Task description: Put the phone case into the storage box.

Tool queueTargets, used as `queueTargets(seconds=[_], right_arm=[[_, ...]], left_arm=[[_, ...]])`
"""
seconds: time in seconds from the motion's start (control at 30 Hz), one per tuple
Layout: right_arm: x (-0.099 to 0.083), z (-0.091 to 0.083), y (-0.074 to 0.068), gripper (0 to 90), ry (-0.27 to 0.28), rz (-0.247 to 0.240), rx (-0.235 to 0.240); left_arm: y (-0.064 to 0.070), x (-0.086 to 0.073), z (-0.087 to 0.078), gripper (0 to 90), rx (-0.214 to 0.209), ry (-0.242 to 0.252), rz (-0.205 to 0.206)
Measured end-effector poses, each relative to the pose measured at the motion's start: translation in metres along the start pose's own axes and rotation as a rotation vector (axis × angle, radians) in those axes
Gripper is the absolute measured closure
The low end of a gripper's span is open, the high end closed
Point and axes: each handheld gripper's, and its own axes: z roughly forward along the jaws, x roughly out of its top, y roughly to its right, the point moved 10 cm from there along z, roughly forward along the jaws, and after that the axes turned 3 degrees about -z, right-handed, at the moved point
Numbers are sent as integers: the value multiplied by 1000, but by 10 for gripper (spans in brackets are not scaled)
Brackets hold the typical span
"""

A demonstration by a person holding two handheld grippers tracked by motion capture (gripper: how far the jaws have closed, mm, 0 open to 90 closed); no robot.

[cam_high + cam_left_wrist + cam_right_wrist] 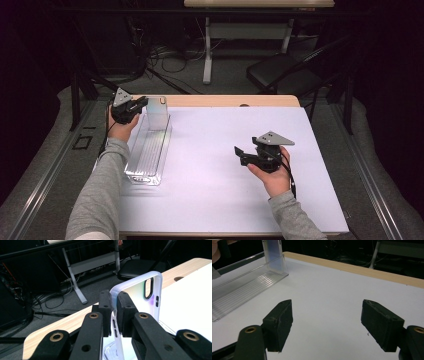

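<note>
Left gripper (pixel 113 315), phone case (pixel 140 297) upright, lengthwise vertical

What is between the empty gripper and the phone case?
Just bare white table. In the high view nothing lies between the right gripper and the phone case, which stands in the clear tray, held by the left gripper.

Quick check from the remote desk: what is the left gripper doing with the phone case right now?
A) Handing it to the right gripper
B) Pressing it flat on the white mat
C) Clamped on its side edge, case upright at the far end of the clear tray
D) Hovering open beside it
C: the left gripper has its jaws closed on the edge of the phone case, which stands upright in the clear tray; the right gripper is open over the mat.
</note>
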Motion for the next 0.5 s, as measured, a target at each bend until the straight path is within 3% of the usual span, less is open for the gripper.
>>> queueTargets(seconds=[0.5], right_arm=[[-1, 0, 0, 254, 2, 5, 1]], left_arm=[[3, -3, 2, 833, -9, -10, 46]])
